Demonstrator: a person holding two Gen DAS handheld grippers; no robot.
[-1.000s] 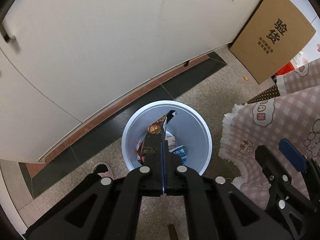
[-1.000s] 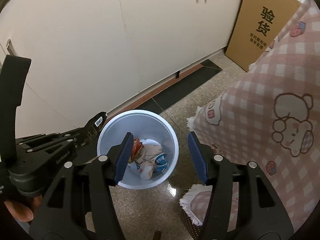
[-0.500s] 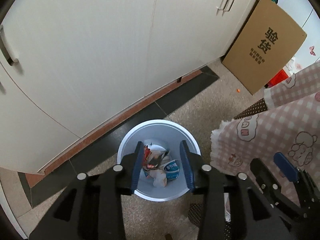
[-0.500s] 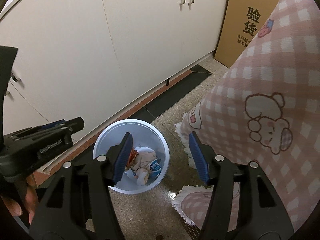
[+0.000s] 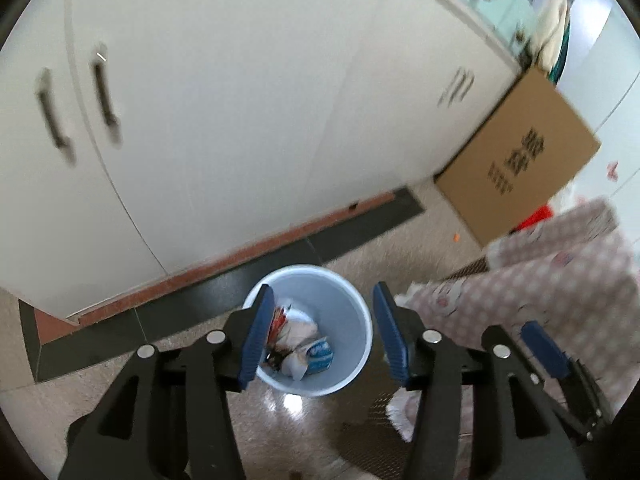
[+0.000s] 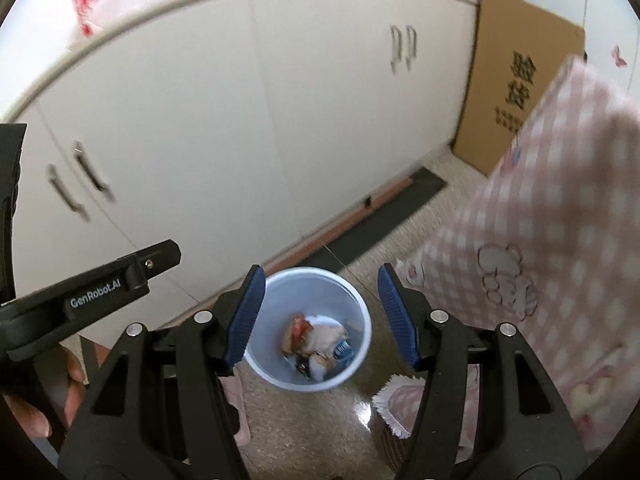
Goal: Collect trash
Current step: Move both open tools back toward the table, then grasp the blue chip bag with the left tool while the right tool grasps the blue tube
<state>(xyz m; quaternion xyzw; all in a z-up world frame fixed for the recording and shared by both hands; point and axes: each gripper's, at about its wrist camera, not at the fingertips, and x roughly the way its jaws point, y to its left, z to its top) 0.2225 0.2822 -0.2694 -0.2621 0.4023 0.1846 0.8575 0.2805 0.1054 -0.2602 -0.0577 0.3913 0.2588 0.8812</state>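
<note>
Trash (image 5: pixel 298 344) heaped in bin (image 5: pixel 352 308), wrappers blurred; left claw (image 5: pixel 324 336) opening, empty

A pale blue round bin (image 5: pixel 344 312) stands upright on the speckled floor, just in front of the dark strip that runs along the foot of the white cupboards, with a pink checked cloth near it on the right. Its mouth is open and its inner wall is bare down to the bottom. There the trash (image 5: pixel 298 344) lies in a loose heap: a crumpled white wrapper (image 6: pixel 326 334), a red-and-orange snack packet (image 6: pixel 298 326) on the left side of the heap, and a small white pack with a blue label (image 5: pixel 319 354) on the near right.
</note>
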